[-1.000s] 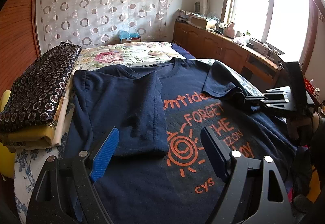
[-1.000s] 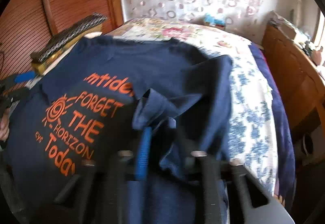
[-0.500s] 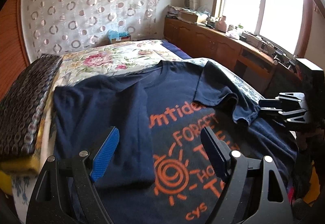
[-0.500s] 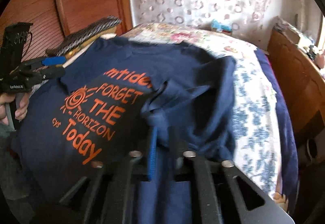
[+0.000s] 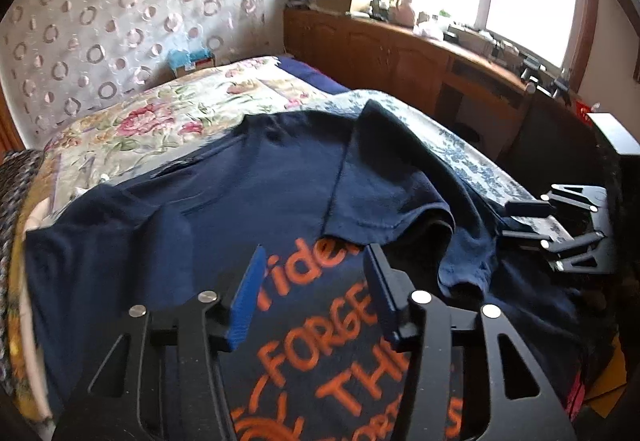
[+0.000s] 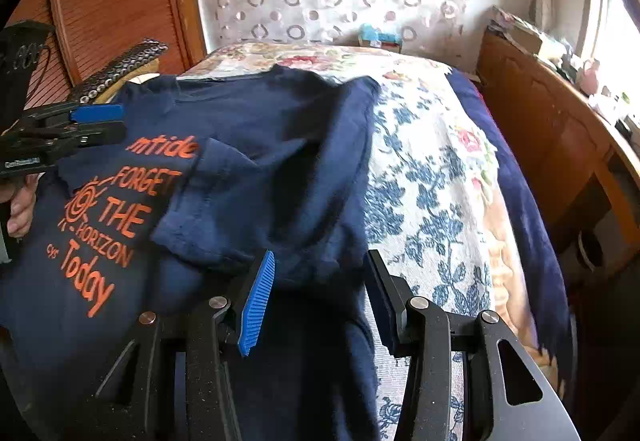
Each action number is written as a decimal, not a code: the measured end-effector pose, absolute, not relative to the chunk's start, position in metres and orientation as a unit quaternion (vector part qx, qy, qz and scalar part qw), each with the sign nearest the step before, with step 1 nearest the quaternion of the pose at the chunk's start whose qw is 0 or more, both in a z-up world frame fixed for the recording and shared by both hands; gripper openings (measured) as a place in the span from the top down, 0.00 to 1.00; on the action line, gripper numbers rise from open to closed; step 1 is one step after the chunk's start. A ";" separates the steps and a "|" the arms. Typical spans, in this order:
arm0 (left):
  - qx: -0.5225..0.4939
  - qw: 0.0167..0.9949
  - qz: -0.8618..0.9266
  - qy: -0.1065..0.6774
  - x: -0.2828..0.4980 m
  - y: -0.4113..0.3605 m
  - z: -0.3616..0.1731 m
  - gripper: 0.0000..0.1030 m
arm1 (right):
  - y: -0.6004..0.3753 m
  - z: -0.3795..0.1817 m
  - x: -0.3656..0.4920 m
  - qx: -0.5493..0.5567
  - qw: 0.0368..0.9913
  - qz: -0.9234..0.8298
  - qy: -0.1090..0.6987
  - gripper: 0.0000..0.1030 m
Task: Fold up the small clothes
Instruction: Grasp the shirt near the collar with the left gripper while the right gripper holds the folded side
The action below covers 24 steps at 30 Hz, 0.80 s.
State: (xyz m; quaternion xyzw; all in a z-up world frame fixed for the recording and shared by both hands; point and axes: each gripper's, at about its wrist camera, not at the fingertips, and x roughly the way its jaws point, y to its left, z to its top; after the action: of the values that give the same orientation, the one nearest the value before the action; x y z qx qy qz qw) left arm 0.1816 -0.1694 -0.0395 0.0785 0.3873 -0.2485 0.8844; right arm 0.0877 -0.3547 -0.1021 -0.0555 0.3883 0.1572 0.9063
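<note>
A navy T-shirt (image 5: 248, 209) with orange lettering lies flat on the bed. Its right sleeve (image 6: 224, 201) is folded inward over the chest, and its left side is folded in too. My left gripper (image 5: 316, 273) hovers over the orange print; its jaws are closing with nothing pinched between them. It also shows as the left gripper (image 6: 120, 123) in a hand at the shirt's left edge. My right gripper (image 6: 320, 281) stands over the shirt's right side, just behind the folded sleeve. Its jaws are opening and the pads press on nothing. In the left wrist view, the right gripper (image 5: 508, 221) sits at the shirt's right edge.
A floral bedspread (image 5: 160, 113) covers the bed. A stack of folded clothes (image 6: 120, 61) topped by a dark patterned piece lies at the shirt's left. A wooden cabinet (image 5: 400, 57) runs under the window on the right. A blue tissue box (image 5: 190, 59) stands at the headboard.
The right gripper let go of the sleeve, which now lies folded over the chest, and its jaws spread. The left gripper slid rightward over the print and its jaws narrowed.
</note>
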 end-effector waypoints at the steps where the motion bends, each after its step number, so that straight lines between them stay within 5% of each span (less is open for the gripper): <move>1: 0.080 0.883 -0.249 0.390 0.184 -0.174 -0.040 0.51 | -0.355 -0.103 0.090 -0.053 0.905 0.157 0.391 0.54; 16: 0.086 0.863 -0.246 0.434 0.212 -0.210 -0.064 0.58 | -0.359 -0.106 0.095 -0.036 0.903 0.160 0.398 0.54; 21: 0.094 0.858 -0.257 0.434 0.215 -0.214 -0.062 0.94 | -0.358 -0.107 0.095 -0.039 0.903 0.158 0.398 0.54; 24: 0.089 0.867 -0.252 0.420 0.217 -0.206 -0.053 0.96 | -0.358 -0.107 0.095 -0.038 0.903 0.159 0.398 0.54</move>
State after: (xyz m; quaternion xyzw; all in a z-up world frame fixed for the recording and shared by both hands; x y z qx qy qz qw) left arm 0.2172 -0.2056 -0.0529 0.0888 0.4196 -0.2520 0.8675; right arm 0.0953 -0.3581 -0.1073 -0.0383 0.3982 0.1587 0.9026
